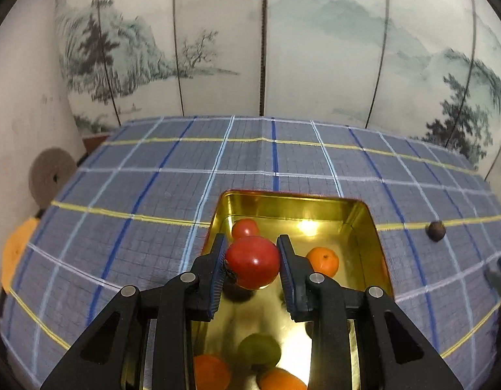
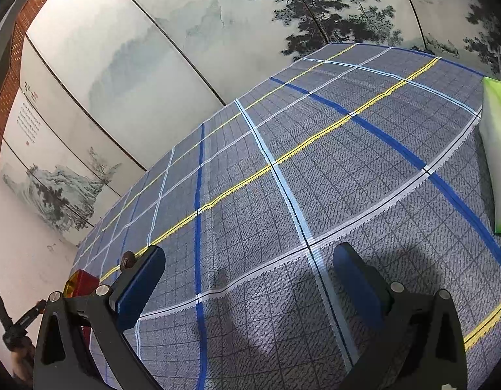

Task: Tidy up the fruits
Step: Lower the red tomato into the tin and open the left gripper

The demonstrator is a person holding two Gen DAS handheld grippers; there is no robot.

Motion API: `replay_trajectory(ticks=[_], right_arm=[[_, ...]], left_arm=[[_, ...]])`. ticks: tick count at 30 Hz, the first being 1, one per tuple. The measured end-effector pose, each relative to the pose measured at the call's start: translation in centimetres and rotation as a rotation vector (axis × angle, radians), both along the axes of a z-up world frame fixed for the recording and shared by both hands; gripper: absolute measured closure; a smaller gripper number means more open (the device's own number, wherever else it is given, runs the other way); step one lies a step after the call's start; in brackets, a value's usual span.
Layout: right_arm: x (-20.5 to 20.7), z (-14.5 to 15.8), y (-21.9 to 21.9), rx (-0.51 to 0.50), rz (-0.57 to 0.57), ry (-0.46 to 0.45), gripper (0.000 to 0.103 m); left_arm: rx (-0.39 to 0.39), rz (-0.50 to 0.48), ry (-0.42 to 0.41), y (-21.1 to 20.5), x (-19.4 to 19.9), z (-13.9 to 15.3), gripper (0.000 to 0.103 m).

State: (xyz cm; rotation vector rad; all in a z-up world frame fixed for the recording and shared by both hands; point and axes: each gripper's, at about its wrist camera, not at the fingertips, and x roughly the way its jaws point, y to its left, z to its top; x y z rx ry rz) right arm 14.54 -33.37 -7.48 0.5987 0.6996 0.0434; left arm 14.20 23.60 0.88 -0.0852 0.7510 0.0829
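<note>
Painted landscape screens (image 1: 217, 48) stand behind a desk (image 1: 136, 195) covered in blue plaid cloth. On it sits a gold tin (image 1: 364, 224) holding a small red fruit (image 1: 244, 227), oranges (image 1: 322, 261) and a green fruit (image 1: 259, 351). Left hand-held gripper (image 1: 252, 253) is clamped on a red tomato (image 1: 252, 261) above the tin (pads pressing both sides). Right hand-held gripper (image 2: 247, 276) hangs with jaws apart, empty, over bare cloth; a green-and-white packet (image 2: 497, 149) lies nearby.
</note>
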Motion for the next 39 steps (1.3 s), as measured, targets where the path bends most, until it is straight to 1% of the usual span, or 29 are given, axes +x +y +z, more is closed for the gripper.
replay_trajectory(ticks=[2, 4, 8, 10, 12, 14, 17, 20, 21, 23, 25, 28, 30, 34, 38, 39], right_arm=[[0.0, 0.0, 0.0, -0.005, 0.000, 0.002, 0.001], [0.1, 0.0, 0.1, -0.014, 0.001, 0.008, 0.000], [0.1, 0.1, 0.2, -0.024, 0.000, 0.013, 0.000], [0.2, 0.1, 0.3, -0.033, 0.000, 0.018, 0.001], [0.4, 0.2, 0.6, -0.053, 0.000, 0.029, 0.000], [0.5, 0.3, 0.9, -0.072, 0.001, 0.038, 0.000], [0.6, 0.3, 1.2, -0.103, 0.000, 0.053, 0.001], [1.0, 0.6, 2.2, -0.169, 0.004, 0.076, 0.000], [1.2, 0.8, 2.8, -0.199, 0.010, 0.075, 0.000], [1.8, 1.7, 5.0, -0.267, 0.062, 0.050, 0.000], [2.6, 2.8, 8.0, -0.309, 0.141, 0.019, 0.000], [4.2, 4.2, 12.9, -0.339, 0.272, -0.015, 0.000], [5.0, 4.7, 15.4, -0.348, 0.328, -0.027, 0.000], [6.3, 5.0, 19.7, -0.379, 0.393, -0.042, 0.000], [7.3, 4.1, 22.0, -0.418, 0.426, -0.020, 0.000], [7.5, 3.9, 22.3, -0.422, 0.430, -0.012, 0.000]], left_arm=[[-0.042, -0.005, 0.008, 0.0, 1.0, 0.1, 0.071], [-0.058, -0.017, 0.020, -0.6, 2.6, 0.3, 0.071], [-0.111, -0.016, 0.097, -1.2, 6.2, -0.5, 0.071], [-0.096, -0.015, 0.151, -1.8, 7.8, -1.3, 0.071], [-0.100, -0.012, 0.209, -2.1, 9.0, -2.4, 0.071], [-0.091, 0.006, 0.229, -2.3, 9.5, -3.1, 0.071], [-0.110, 0.011, 0.245, -2.2, 9.9, -3.7, 0.071], [-0.109, 0.025, 0.258, -2.0, 10.3, -4.2, 0.071], [-0.112, 0.030, 0.265, -1.9, 10.6, -4.4, 0.071], [-0.116, 0.038, 0.272, -1.7, 10.9, -4.7, 0.071], [-0.105, 0.050, 0.290, -1.6, 11.3, -5.2, 0.071], [-0.114, 0.057, 0.308, -1.3, 11.5, -5.7, 0.071], [-0.108, 0.058, 0.313, -1.3, 11.7, -6.0, 0.071], [-0.112, 0.065, 0.332, -1.3, 12.0, -6.5, 0.070], [-0.104, 0.050, 0.339, -1.4, 12.2, -6.6, 0.069], [-0.103, 0.046, 0.340, -1.5, 12.2, -6.6, 0.067]])
